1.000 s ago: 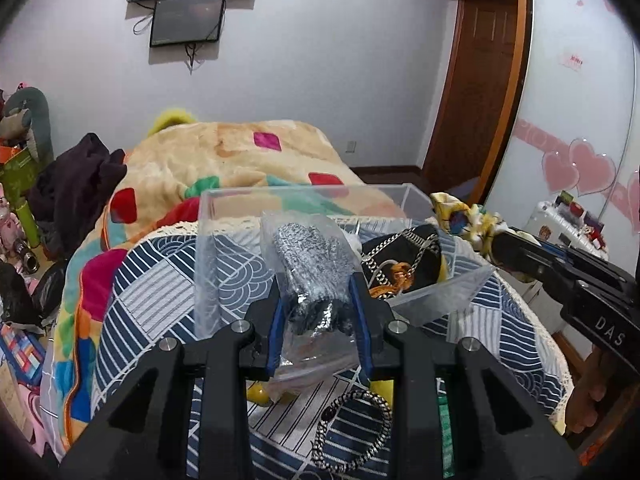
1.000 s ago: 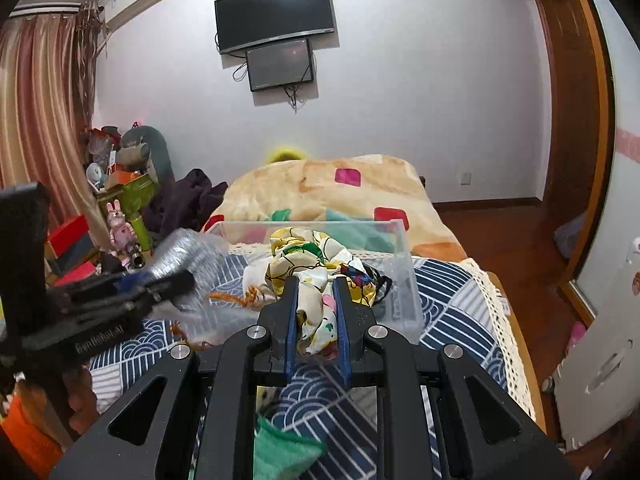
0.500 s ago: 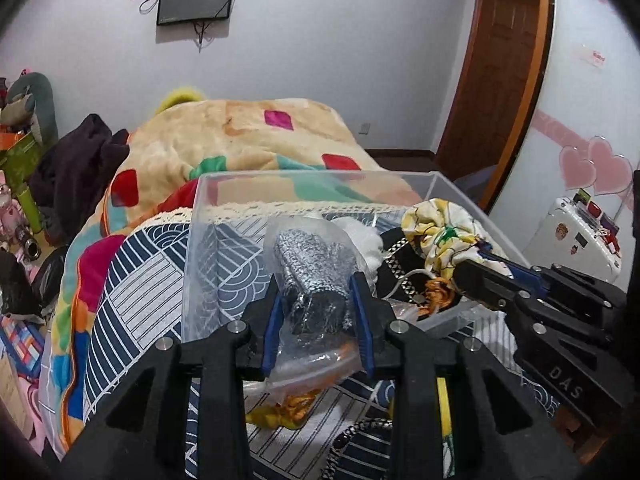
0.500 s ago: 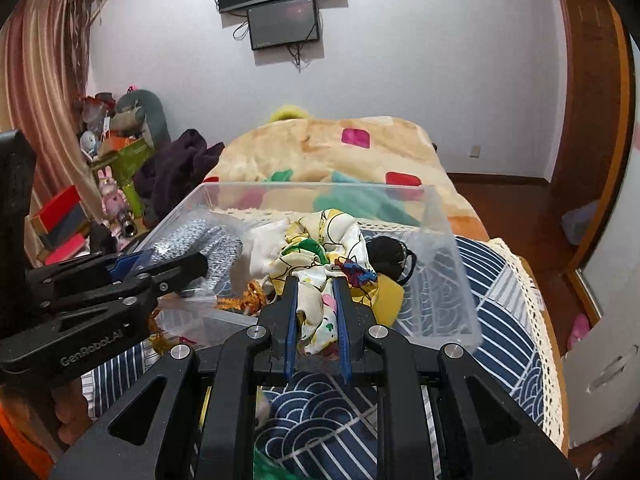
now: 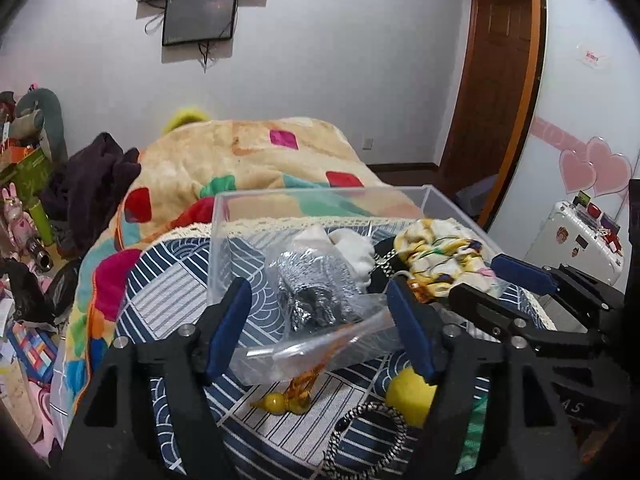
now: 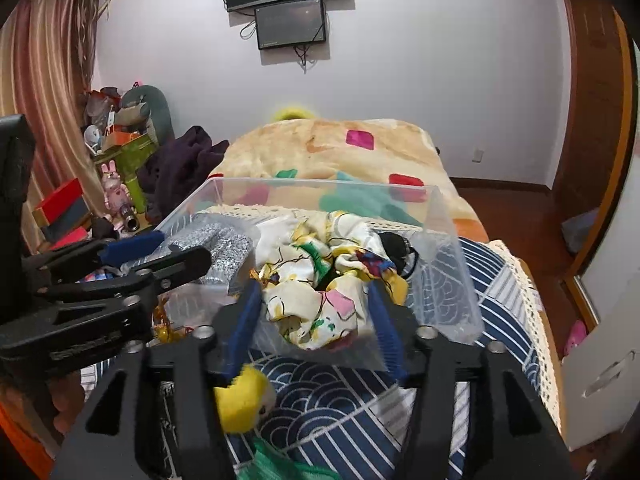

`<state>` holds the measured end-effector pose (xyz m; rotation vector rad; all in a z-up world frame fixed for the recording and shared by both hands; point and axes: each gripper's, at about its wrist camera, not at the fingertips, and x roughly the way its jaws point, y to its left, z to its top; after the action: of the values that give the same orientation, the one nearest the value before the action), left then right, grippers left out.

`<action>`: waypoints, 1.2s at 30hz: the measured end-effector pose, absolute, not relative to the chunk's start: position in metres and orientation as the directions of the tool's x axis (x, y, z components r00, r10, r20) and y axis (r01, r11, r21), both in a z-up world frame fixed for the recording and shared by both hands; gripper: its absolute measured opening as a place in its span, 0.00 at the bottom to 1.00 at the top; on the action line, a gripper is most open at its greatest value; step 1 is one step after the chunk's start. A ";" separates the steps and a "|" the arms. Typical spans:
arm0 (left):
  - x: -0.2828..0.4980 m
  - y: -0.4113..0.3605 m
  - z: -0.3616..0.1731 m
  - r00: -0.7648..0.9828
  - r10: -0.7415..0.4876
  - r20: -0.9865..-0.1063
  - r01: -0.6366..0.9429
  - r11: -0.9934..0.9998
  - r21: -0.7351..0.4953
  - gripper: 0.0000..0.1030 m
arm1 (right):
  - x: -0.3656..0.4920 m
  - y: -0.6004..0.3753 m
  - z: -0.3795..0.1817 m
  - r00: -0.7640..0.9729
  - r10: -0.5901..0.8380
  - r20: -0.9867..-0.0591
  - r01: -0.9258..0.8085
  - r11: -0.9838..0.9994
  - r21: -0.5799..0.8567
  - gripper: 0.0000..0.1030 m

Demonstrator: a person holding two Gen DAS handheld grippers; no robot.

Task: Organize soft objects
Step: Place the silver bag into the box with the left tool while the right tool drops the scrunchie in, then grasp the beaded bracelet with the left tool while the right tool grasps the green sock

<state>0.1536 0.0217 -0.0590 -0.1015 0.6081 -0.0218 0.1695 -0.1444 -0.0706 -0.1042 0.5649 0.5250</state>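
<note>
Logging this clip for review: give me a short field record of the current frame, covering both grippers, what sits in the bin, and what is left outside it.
left gripper: open, either side of the bagged silver item
right gripper: open, either side of the floral cloth
clear bin: on the blue patterned cover, holds the bagged item, floral cloth, a white cloth, a black item
outside bin: yellow plush, beaded loop, green cloth

Clear glossy plastic bin [image 6: 448, 280]; crinkly transparent bag [image 5: 320, 292] around glittery silver fabric; smooth printed scarf [image 6: 320, 296]; matt black plastic gripper [image 5: 320, 328] with blue rubbery pads.
</note>
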 end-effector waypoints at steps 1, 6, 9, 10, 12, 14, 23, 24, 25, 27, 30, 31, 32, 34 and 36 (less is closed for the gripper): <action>0.150 0.021 -0.056 0.824 -0.050 -0.564 -0.008 0.995 -0.100 0.72 | 0.168 -0.147 -0.069 0.722 0.446 -0.529 -0.499 0.865 0.049 0.59; 0.129 0.021 -0.042 0.852 -0.046 -0.522 -0.007 0.995 -0.098 0.89 | 0.156 -0.160 -0.057 0.750 0.449 -0.485 -0.482 0.874 0.064 0.70; 0.115 0.020 -0.040 0.861 -0.048 -0.507 -0.003 0.995 -0.099 0.94 | 0.146 -0.168 -0.054 0.761 0.456 -0.462 -0.479 0.874 0.074 0.74; 0.112 0.019 -0.041 0.860 -0.051 -0.508 0.001 0.995 -0.099 0.95 | 0.144 -0.169 -0.054 0.760 0.461 -0.458 -0.482 0.873 0.079 0.75; 0.106 0.019 -0.044 0.853 -0.056 -0.519 0.006 0.995 -0.098 0.95 | 0.139 -0.170 -0.057 0.754 0.468 -0.462 -0.488 0.869 0.083 0.75; 0.100 0.018 -0.050 0.844 -0.062 -0.532 0.011 0.995 -0.099 0.95 | 0.134 -0.168 -0.063 0.744 0.471 -0.473 -0.496 0.865 0.081 0.75; 0.082 0.011 -0.100 0.766 -0.080 -0.638 0.029 0.995 -0.091 0.95 | 0.118 -0.163 -0.107 0.665 0.450 -0.596 -0.523 0.850 0.059 0.75; 0.082 0.011 -0.105 0.755 -0.083 -0.650 0.032 0.995 -0.090 0.95 | 0.115 -0.164 -0.110 0.658 0.451 -0.603 -0.527 0.848 0.058 0.75; 0.083 0.011 -0.110 0.745 -0.085 -0.662 0.034 0.995 -0.089 0.95 | 0.112 -0.164 -0.114 0.645 0.456 -0.613 -0.536 0.842 0.062 0.75; 0.084 0.010 -0.118 0.730 -0.081 -0.679 0.032 0.996 -0.085 0.95 | 0.108 -0.164 -0.118 0.629 0.463 -0.625 -0.547 0.834 0.067 0.75; 0.086 0.009 -0.125 0.717 -0.090 -0.691 0.036 0.995 -0.093 0.95 | 0.108 -0.163 -0.125 0.601 0.477 -0.641 -0.559 0.824 0.089 0.75; 0.088 0.009 -0.127 0.716 -0.095 -0.692 0.036 0.994 -0.098 0.91 | 0.108 -0.163 -0.126 0.599 0.480 -0.641 -0.559 0.824 0.094 0.75; 0.090 0.009 -0.128 0.713 -0.101 -0.693 0.040 0.994 -0.104 0.88 | 0.110 -0.163 -0.126 0.597 0.482 -0.642 -0.559 0.823 0.098 0.75; 0.096 0.007 -0.132 0.699 -0.116 -0.705 0.048 0.992 -0.115 0.74 | 0.112 -0.163 -0.127 0.589 0.486 -0.646 -0.562 0.820 0.105 0.74; 0.100 0.006 -0.136 0.690 -0.129 -0.712 0.052 0.990 -0.129 0.69 | 0.115 -0.164 -0.128 0.578 0.493 -0.651 -0.570 0.814 0.111 0.66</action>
<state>0.1000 0.0061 -0.1362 -0.1010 0.8028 -0.1011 0.1149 -0.1640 -0.1281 -0.1152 0.7243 0.6232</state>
